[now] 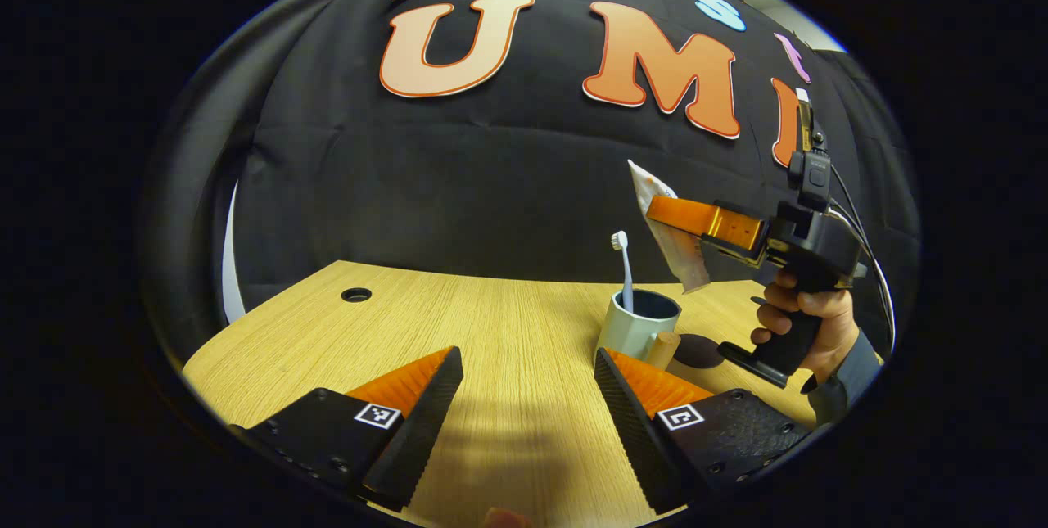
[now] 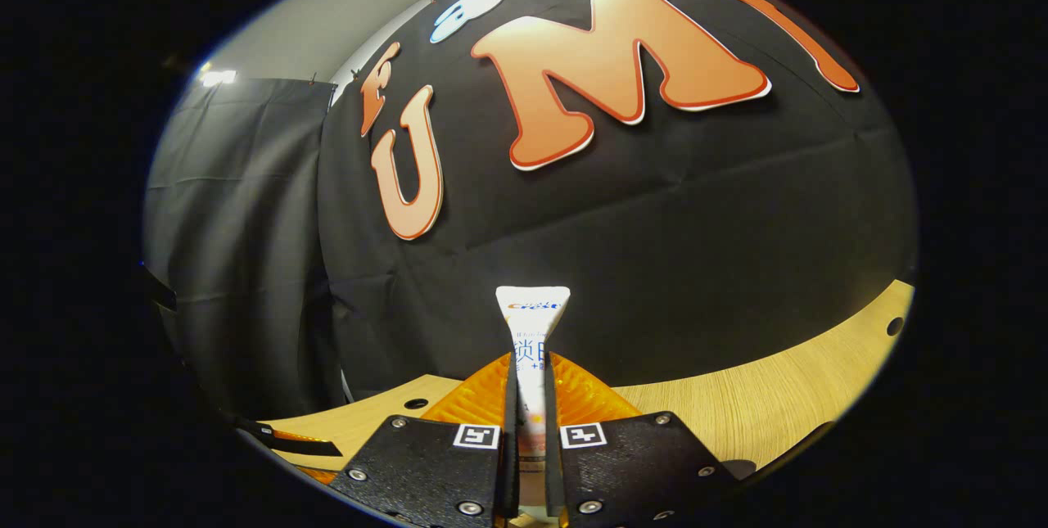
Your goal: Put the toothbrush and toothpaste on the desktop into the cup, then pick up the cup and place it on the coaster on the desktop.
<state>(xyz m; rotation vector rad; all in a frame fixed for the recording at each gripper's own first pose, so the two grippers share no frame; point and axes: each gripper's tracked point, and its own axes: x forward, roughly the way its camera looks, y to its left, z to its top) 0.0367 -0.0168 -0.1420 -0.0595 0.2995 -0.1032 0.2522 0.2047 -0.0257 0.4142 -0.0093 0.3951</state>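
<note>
Here, over a pale wood-grain desktop [image 1: 508, 331], the right gripper [image 1: 667, 213] hangs in the air at the right of the left gripper view, clenched on a toothpaste tube [image 1: 667, 229] that tilts with its crimped end up and its lower end pointing down toward the cup. A hand [image 1: 806, 311] in a grey sleeve [image 1: 843, 381] grips the tool's black pistol handle. In the right gripper view the same gripper [image 2: 530, 405] shows its two fingers pressed close against both sides of the white tube [image 2: 532, 331], whose flat crimped end rises above them against the black cloth wall [image 2: 696, 250].

Below and a little left of the tube stands a pale grey-green cup [image 1: 637, 327] with a dark inside and a light wooden knob-like handle [image 1: 661, 348] on its near right side. A white toothbrush [image 1: 624, 270] stands upright in it, bristle head at the top. Just right of the cup lies a dark round coaster [image 1: 700, 350] on the desk; the cup is beside it, not on it.

The left gripper [image 1: 528, 397] sits low and near in its own view, jaws spread wide and released, with bare desk between them. A round cable hole [image 1: 356, 295] marks the far left of the desk.
</note>
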